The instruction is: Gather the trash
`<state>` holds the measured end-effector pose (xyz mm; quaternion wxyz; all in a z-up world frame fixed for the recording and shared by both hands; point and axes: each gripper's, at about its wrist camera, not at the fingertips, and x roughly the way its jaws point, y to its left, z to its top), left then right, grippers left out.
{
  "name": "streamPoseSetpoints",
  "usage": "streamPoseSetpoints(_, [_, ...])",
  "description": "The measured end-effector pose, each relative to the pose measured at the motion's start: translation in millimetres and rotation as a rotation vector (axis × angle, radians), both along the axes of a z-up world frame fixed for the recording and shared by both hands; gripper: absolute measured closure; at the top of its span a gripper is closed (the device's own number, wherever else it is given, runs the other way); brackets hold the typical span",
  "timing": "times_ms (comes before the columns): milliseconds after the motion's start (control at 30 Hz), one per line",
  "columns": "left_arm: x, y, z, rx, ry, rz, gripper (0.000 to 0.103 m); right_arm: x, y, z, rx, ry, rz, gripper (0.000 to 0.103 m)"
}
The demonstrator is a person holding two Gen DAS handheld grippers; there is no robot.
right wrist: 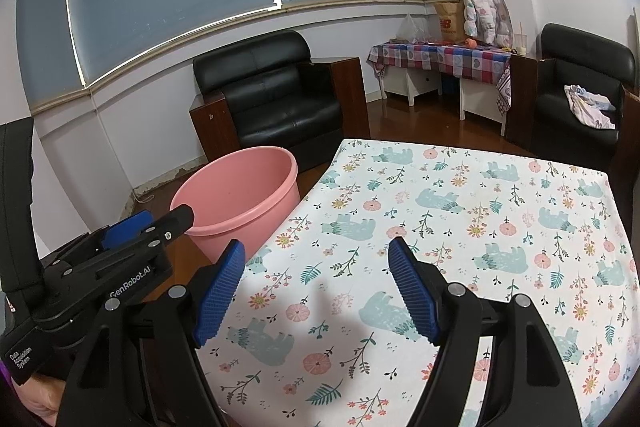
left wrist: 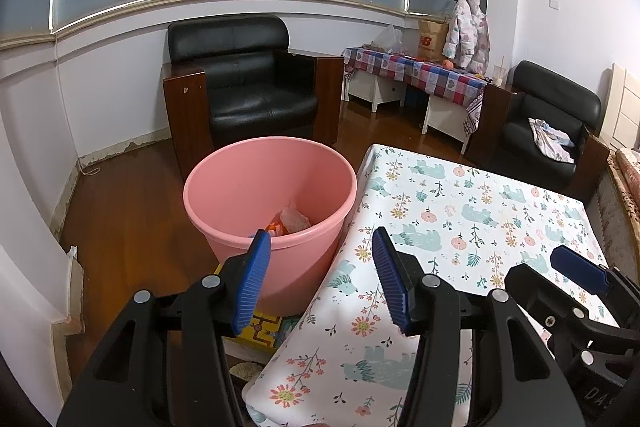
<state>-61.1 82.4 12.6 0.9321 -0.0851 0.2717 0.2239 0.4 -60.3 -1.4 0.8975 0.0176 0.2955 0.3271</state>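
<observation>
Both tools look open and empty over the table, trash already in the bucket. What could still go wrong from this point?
1. The pink bucket stands tight against the floral tablecloth; a sweep of the left tool could bump or tip it, spilling the trash inside.
2. The right tool hangs low over the loose cloth and might snag it.
3. The tools are close together and could collide.

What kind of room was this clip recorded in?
Probably a lived-in home sitting room: black leather armchairs, a child's padded jacket hanging above a side table with a checked cloth, and a pink bucket beside a table with a bear-print cloth.
</observation>
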Motion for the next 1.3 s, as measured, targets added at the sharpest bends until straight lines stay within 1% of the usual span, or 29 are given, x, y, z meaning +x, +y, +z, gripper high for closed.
streamPoseSetpoints(1300, [-2.6, 0.4, -0.1, 0.004, 0.000, -0.003, 0.050, -2.2, 0.9, 0.0, -0.001, -0.002, 0.000, 0.030])
